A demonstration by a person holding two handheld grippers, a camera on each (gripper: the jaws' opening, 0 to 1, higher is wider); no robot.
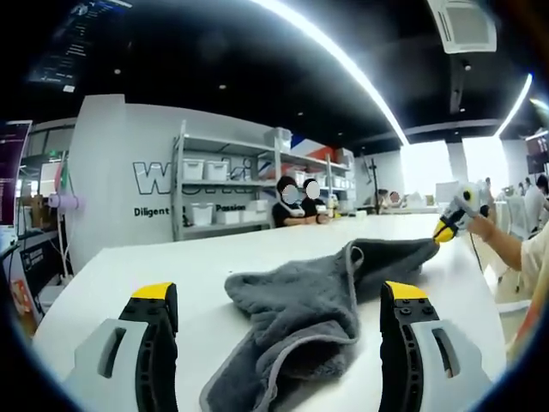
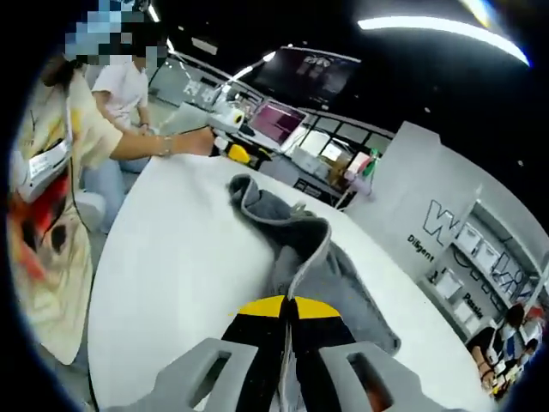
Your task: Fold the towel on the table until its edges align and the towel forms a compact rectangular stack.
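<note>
With the grey towel (image 1: 296, 313) crumpled on the white worktop (image 1: 154, 262), the right gripper (image 2: 287, 313) pinches its corner between closed fingers while the left gripper (image 1: 279, 313) hovers wide apart, so spreading seems underway; next, grab another corner.

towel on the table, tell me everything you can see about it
The towel is grey, plush-looking fabric with a lighter stitched hem. It lies crumpled and partly bunched on the white table, not yet folded flat. One end stretches toward the far side, where the right gripper pinches it; the right gripper view shows those jaws shut on its edge. The left gripper straddles the near end, open.
</note>
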